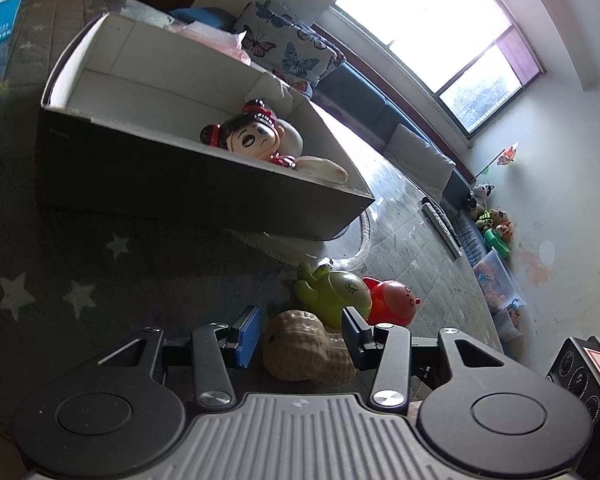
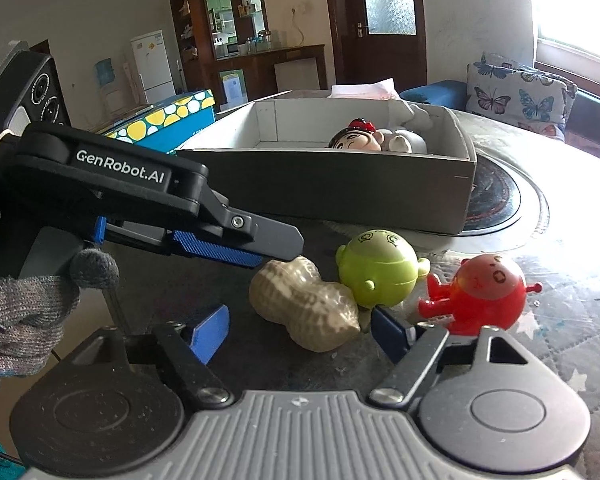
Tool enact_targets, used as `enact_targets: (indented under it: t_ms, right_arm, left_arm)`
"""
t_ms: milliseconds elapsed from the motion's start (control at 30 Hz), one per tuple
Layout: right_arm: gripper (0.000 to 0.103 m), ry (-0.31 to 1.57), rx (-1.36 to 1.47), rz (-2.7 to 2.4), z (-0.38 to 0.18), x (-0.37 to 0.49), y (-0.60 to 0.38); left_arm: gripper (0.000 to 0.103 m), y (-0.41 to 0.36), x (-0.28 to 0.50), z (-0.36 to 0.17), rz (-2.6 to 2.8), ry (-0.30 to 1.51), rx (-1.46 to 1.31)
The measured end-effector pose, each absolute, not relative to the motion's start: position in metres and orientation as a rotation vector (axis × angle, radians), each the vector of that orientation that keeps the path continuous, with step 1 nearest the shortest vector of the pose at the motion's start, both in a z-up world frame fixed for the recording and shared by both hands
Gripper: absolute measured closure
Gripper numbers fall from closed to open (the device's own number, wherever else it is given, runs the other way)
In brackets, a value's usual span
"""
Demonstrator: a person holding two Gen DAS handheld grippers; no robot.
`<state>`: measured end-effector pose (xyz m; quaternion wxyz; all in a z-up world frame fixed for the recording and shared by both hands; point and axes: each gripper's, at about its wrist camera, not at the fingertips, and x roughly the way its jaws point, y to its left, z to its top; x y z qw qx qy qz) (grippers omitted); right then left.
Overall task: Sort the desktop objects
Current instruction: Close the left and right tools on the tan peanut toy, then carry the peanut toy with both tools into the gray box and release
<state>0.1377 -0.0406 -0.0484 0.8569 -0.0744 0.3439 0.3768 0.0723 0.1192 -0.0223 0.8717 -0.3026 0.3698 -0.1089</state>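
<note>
Living-room setting: window and butterfly cushion behind, dark star-patterned table cover [image 1: 60,272] carrying everything. Largest item is the open cardboard box [image 2: 340,188], sitting toward the far edge of the cover; it already holds a doll with a red headpiece [image 1: 252,136] lying against its right-hand wall, next to something pale and soft that I cannot identify from either view. A blue box with yellow dots [image 2: 168,116] stands beyond the cardboard box's left corner. Near the cover's front edge, three loose toys in a row: peanut-shaped toy [image 2: 304,304], green round figure [image 2: 376,272] touching its right end, red round figure [image 2: 480,296] just beside the green one but apart from it. Left gripper [image 1: 298,338] has its jaws apart and straddling the peanut, blue pads either side, neither visibly pressing it. Right gripper [image 2: 300,334] is likewise spread, low in front of the same peanut, nothing held. Judgement on handling: the peanut looks like a light hollow shell, rigid, with a ribbed surface that should give the pads friction; best taken across the narrow waist, where the lobes on either side would stop it sliding out. Its rounded underside may let it roll if nudged, and it could push the green figure. Both round figures look glossy and slippery; the stubby limbs offer little purchase.
</note>
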Motion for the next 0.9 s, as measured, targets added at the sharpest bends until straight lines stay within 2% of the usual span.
enact_targets:
  t_ms: [367,500,600,700,900]
  right_arm:
    - [0.043,0.740,-0.156,0.793,-0.052,0.142,-0.040]
    - [0.047,0.744,-0.155,0.792,-0.051,0.143,-0.040]
    - [0.049,0.740,-0.165,0.790,-0.051,0.141,-0.040]
    - [0.056,0.731,-0.178,0.798,-0.046,0.139,-0.039]
    - [0.060,0.678,-0.197,0.815,-0.027,0.139,-0.035]
  left_arm:
    - [0.056,0.125,0.077,-0.035,-0.228,0.813,-0.673]
    - [0.062,0.127,0.076,-0.040,-0.249,0.810,-0.705]
    - [0.063,0.126,0.073,-0.038,-0.248,0.800,-0.689]
    - [0.063,0.129,0.067,-0.034,-0.244,0.779,-0.684]
    - [0.063,0.134,0.060,-0.015,-0.248,0.718,-0.678]
